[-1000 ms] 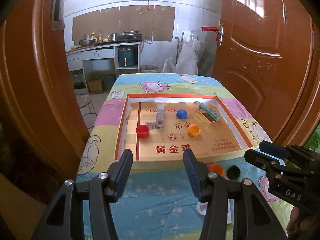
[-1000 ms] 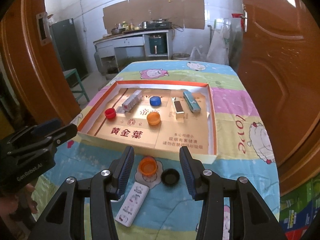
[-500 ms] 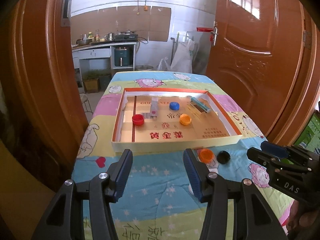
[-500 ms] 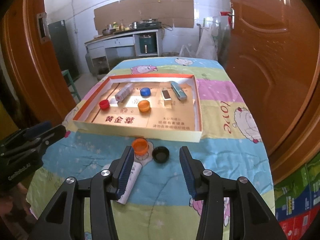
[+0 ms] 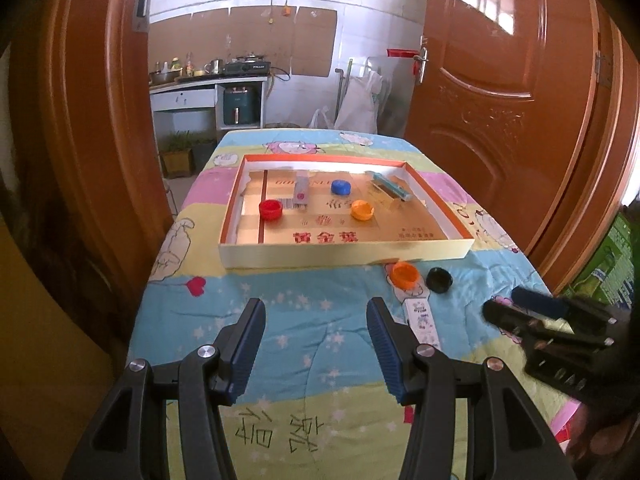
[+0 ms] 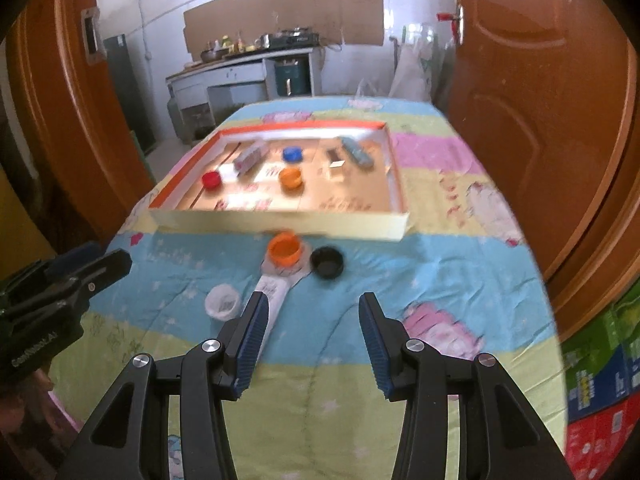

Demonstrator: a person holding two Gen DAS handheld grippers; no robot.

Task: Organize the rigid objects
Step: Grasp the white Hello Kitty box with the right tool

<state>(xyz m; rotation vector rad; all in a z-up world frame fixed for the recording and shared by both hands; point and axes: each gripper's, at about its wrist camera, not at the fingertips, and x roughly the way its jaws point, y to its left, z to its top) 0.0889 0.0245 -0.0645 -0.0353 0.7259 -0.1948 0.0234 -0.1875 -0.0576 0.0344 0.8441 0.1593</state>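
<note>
- The left gripper (image 5: 316, 322) hovers over the near part of the cloth-covered table (image 5: 280, 312), its jaws spread apart with nothing between them.
- The right gripper (image 6: 310, 316) hangs to the right of it, jaws likewise wide apart and empty, over the near middle of the table.
- Just ahead of the right gripper lies a white flat packet (image 6: 274, 292), its near end running under the left finger (image 6: 252, 336); a white round lid (image 6: 223, 300) sits just left of it.
- Farther on, an orange cap (image 6: 284, 249) and a black cap (image 6: 327, 262) sit side by side on the cloth, near the front wall of the shallow box (image 6: 280, 222).
- Inside the box lie a red cap (image 5: 271, 209) at the left, a blue cap (image 5: 341, 187) farther back, another orange cap (image 5: 362, 210) in the middle, a pale wrapped bar (image 5: 301, 192) and, at the right, a teal item (image 5: 392, 186) beside a small gold box (image 5: 382, 198).
- Brown doors (image 5: 500, 80) flank the table.
</note>
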